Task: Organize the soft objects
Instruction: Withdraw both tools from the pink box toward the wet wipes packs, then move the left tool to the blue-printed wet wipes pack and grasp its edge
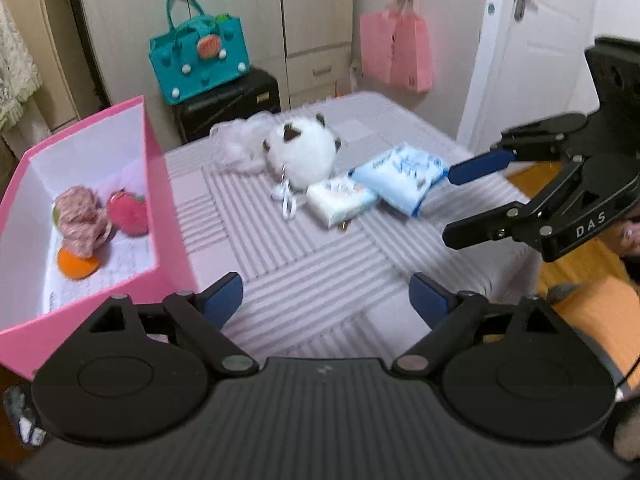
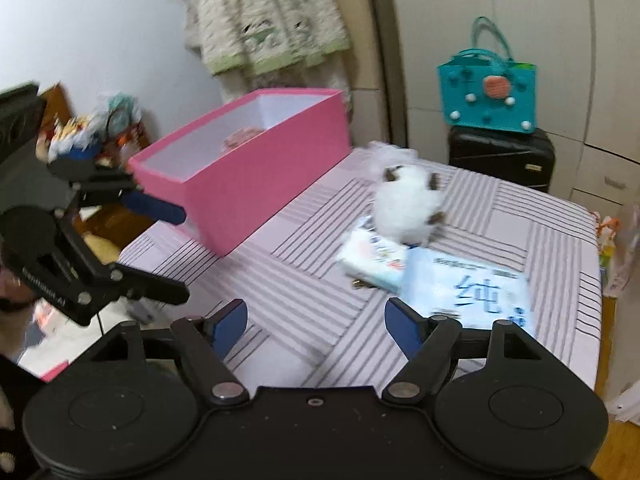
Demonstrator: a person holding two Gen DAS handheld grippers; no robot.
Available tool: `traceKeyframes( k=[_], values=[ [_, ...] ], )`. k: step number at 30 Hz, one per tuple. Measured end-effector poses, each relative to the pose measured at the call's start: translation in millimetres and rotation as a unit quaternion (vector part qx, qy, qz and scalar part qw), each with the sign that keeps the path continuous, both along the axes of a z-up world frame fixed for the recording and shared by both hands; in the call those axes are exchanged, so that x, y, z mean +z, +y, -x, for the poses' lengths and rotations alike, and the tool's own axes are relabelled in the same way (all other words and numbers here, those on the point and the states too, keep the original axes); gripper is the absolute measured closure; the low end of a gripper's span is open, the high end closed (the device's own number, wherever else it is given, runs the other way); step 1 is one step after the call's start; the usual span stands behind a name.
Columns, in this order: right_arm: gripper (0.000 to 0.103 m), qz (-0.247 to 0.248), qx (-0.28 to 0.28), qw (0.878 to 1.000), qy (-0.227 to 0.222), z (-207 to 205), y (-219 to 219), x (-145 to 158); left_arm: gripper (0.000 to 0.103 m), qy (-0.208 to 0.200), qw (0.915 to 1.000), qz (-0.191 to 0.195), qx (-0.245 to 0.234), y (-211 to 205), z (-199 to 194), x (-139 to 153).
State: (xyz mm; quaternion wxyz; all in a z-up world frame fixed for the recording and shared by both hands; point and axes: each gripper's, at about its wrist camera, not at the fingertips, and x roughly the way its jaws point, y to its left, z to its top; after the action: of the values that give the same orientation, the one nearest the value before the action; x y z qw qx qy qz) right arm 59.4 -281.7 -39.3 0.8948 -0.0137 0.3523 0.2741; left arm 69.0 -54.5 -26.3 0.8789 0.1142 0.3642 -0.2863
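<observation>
Grippers both wide open, empty: left gripper (image 1: 326, 300) over near striped table (image 1: 320, 264), right gripper (image 2: 316, 320) near large blue tissue pack (image 2: 468, 288). Small tissue pack (image 1: 340, 200) touching it on the left. Beyond, white plush ball (image 1: 300, 152). Far left, pink box (image 1: 152, 168) holding red plush (image 1: 128, 212), pink cloth (image 1: 80, 216), orange piece (image 1: 76, 266).
</observation>
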Motion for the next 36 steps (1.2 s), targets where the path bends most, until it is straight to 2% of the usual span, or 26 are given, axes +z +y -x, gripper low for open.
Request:
traceKeyframes(
  k=[4,8,10,15,20,25,29,34,36],
  values=[
    [0.014,0.004,-0.029,0.999,-0.040,-2,-16,-8,0.010,-0.029,0.9994,0.017,0.013,-13,-11,-10],
    [0.011,-0.024,-0.083,0.992,-0.093,-3,-39,-16,0.010,-0.025,0.9983,0.047,0.025,-21,-27,-21],
    [0.011,-0.022,-0.103,0.990,-0.096,-8,-47,-19,0.010,-0.023,0.9975,0.062,0.026,-26,-34,-26],
    [0.011,0.024,-0.127,0.986,-0.105,-22,-58,-29,0.011,-0.038,0.9951,0.083,0.039,-45,-44,-33],
    [0.011,-0.008,-0.158,0.985,-0.067,-43,-74,-41,0.013,-0.016,0.9898,0.134,0.047,-60,-56,-41],
    [0.011,-0.030,-0.180,0.983,-0.028,-56,-82,-60,0.018,-0.015,0.9896,0.132,0.054,-77,-63,-51],
    [0.013,-0.060,-0.192,0.979,-0.007,-62,-92,-72,0.029,-0.004,0.9902,0.129,0.053,-88,-67,-61],
    [0.023,-0.099,-0.191,0.976,0.016,-67,-97,-82,0.041,0.017,0.9880,0.144,0.052,-96,-71,-69],
    [0.029,-0.109,-0.201,0.973,0.010,-64,-97,-85,0.050,0.015,0.9886,0.140,0.054,-100,-73,-70]
  ],
)
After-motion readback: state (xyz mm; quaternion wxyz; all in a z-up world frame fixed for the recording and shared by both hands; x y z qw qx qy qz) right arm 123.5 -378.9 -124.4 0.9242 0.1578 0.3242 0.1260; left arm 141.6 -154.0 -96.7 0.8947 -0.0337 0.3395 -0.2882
